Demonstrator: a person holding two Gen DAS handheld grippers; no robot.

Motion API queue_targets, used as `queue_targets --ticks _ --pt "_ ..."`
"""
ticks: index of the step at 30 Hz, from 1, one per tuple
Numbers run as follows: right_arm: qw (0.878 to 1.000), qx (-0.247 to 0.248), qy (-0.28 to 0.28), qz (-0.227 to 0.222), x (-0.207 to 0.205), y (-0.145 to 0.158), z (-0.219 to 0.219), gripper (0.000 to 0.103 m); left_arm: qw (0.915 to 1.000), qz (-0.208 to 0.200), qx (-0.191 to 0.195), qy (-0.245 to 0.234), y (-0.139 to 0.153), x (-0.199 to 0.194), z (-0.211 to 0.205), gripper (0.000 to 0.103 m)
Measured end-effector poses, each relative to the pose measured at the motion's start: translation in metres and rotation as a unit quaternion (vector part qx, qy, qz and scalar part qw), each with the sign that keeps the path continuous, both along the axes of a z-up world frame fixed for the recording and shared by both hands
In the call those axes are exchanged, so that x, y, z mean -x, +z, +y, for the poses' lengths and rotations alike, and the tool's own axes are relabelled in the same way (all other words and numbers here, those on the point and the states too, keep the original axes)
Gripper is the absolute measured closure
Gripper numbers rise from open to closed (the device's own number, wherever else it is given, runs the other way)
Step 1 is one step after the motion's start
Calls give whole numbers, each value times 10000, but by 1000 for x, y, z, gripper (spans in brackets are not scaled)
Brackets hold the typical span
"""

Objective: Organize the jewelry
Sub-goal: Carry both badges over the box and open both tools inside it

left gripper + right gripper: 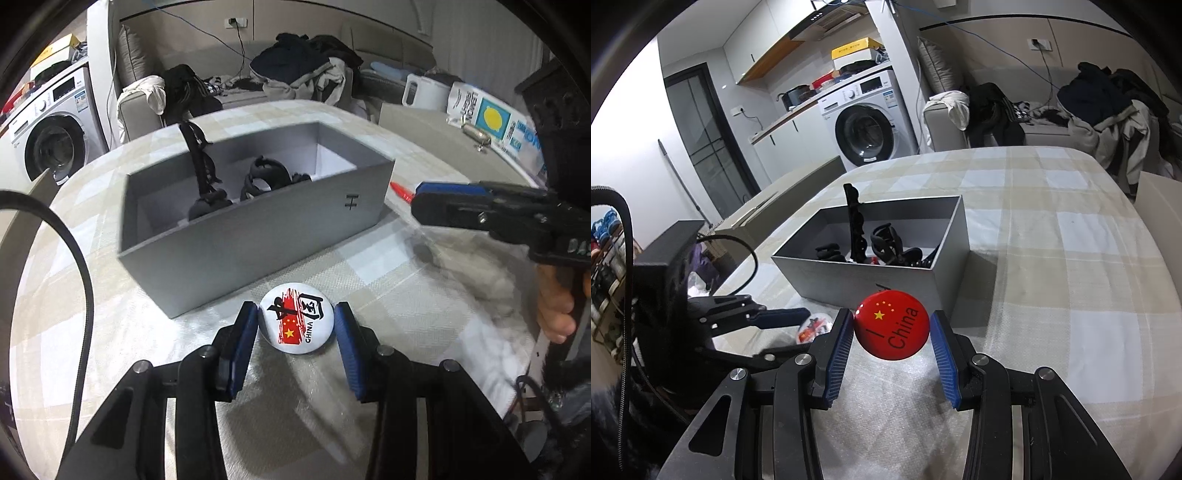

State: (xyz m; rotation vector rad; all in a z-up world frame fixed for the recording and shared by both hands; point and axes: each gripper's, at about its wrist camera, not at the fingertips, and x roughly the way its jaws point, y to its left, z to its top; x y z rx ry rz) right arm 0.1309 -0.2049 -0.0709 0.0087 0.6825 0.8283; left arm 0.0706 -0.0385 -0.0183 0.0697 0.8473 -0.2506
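Lying flat on the checked tablecloth, a white round badge printed with a red flag and the word CHINA is seen between the blue pads of the left gripper. The jaws are set narrowly about it: the left pad appears to touch the badge's rim, while whether the right pad presses cannot be told, so a firm hold is not confirmed. Directly beyond the badge, just ahead of the fingertips, an open grey box is placed, with black hair claws already inside.

Further right, a red round badge reading "I China" is held off the cloth by its edges in the right gripper, with jaws at moderate width. The same grey box sits straight ahead of and just behind this badge, so it is judged that a short forward reach over the near wall is called for from either hand.
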Motion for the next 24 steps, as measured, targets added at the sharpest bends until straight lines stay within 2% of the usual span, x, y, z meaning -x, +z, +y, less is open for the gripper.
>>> queue_targets --ticks 7,17,24 --pt "9995 -308 82 -88 6 19 -1 62 9984 -507 244 65 32 6 10 66" --pt "9974 -620 -61 -366 2 64 -2 62 9925 -1129 330 340 74 4 29 66" --pt "9942 -921 -200 -519 -11 81 1 61 9892 -1249 512 574 77 -17 40 66"
